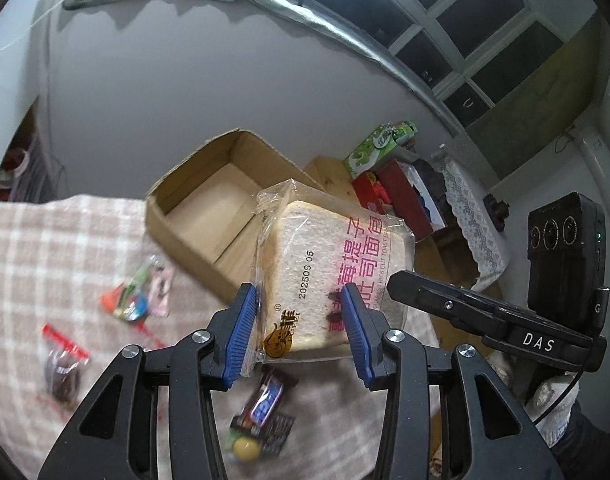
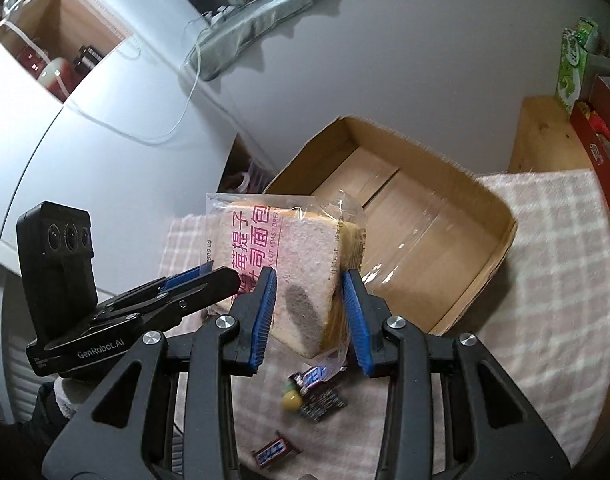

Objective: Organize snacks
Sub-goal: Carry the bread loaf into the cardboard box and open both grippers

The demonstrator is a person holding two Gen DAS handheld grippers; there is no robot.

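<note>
Checked cloth (image 1: pixel 37 240) covers the table across the lower left of the left view and the right side of the right view (image 2: pixel 553 248); open cardboard box (image 1: pixel 209 208) sits on it at centre frame, flaps up, nothing visible inside (image 2: pixel 417 216); wrapped bread slice (image 1: pixel 333 264) is held in the air in front of the box, above the cloth, at centre of both views (image 2: pixel 289 264); pink print and a date stamp show on its clear wrapper.

Left gripper (image 1: pixel 301 328): blue pads pinch the lower part of the bread pack, one pad on each side; right gripper (image 2: pixel 309 312): jaws likewise closed on a lower corner of the same pack; each gripper shows in the other's view, at the right edge (image 1: pixel 489 312) and lower left (image 2: pixel 145 300).

Green packet (image 1: pixel 377 144) and red box (image 1: pixel 389 192) stand on a wooden surface at upper right; chocolate bars (image 1: pixel 265 404) lie loose on the cloth under the bread (image 2: pixel 313 380); one more bar (image 2: pixel 273 452) at bottom centre; small sweet packets (image 1: pixel 141 292) and a dark one (image 1: pixel 63 368) at lower left, blurred.
</note>
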